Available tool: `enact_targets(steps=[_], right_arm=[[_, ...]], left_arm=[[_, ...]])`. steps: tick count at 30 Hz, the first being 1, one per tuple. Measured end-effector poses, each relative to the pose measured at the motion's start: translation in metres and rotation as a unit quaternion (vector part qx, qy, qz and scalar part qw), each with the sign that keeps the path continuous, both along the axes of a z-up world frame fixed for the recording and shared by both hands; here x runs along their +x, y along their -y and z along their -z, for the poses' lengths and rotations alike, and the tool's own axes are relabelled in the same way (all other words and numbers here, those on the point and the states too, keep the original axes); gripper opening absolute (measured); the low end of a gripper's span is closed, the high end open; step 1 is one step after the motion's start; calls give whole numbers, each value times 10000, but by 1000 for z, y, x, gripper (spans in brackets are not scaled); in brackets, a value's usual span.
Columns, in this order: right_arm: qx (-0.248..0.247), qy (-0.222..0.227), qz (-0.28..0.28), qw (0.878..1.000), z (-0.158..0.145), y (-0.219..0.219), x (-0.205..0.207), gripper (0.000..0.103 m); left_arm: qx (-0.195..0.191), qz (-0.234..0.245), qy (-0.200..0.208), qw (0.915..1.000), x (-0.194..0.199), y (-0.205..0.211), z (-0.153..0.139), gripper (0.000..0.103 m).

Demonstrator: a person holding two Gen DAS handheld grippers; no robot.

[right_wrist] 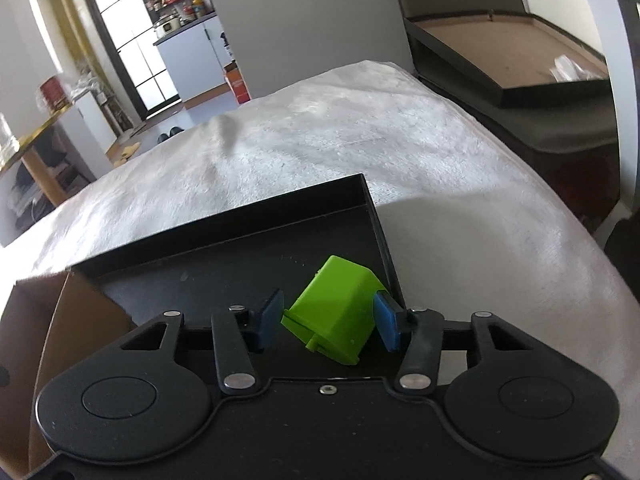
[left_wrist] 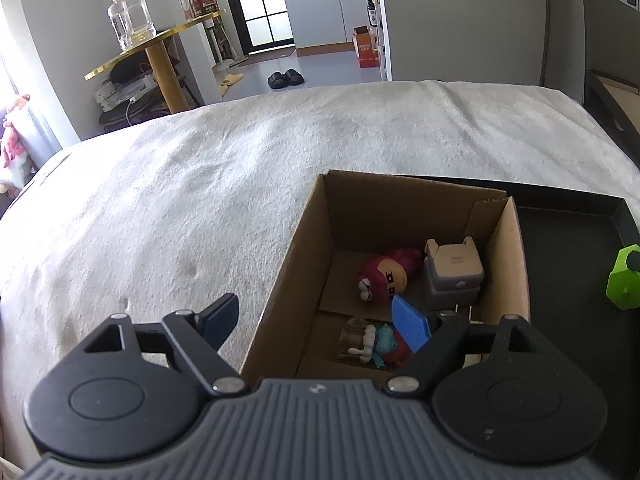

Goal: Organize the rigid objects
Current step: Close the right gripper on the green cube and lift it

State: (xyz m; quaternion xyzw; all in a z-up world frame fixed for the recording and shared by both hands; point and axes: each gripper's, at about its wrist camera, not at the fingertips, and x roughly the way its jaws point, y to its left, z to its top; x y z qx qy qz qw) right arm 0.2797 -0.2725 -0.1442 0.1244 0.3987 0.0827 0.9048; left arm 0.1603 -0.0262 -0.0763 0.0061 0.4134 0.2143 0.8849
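Observation:
A cardboard box [left_wrist: 304, 248] stands on the white blanket and holds a red-haired figurine [left_wrist: 386, 274], a grey blocky toy [left_wrist: 454, 276] and a small blue-and-red figure [left_wrist: 380, 344]. My left gripper [left_wrist: 320, 320] is open, its jaws astride the box's near left wall, right finger inside. A black tray [right_wrist: 240, 256] lies right of the box. A green plastic block [right_wrist: 340, 312] lies in the tray, also in the left wrist view [left_wrist: 624, 280]. My right gripper [right_wrist: 328, 318] is open around it; the right pad touches it, the left pad is slightly apart.
The white blanket [left_wrist: 200, 184] covers the work surface around box and tray. A dark bench with a brown inset [right_wrist: 512, 60] stands beyond the right edge. A gold side table with a glass jar [left_wrist: 130, 20] stands far left.

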Motion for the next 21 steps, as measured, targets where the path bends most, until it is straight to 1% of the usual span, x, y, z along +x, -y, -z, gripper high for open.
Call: enact_targets(steps=[4, 6, 11, 14, 21], right_arm=[[82, -79, 82, 9999, 4, 0, 5, 51], [96, -167, 35, 9998, 7, -3, 5, 51], [-43, -213, -120, 9997, 8, -10, -2, 52], [-45, -417, -203, 9989, 12, -12, 0, 53], [-255, -434, -387, 9980, 8, -21, -7, 51]], left_arm=[[34, 49, 18, 10000, -2, 2, -2, 83], [51, 30, 16, 10000, -3, 1, -2, 83], [14, -90, -24, 10000, -4, -4, 0, 83], [10, -81, -12, 10000, -5, -5, 0, 83], [-63, -147, 12, 9999, -8, -12, 0, 83]])
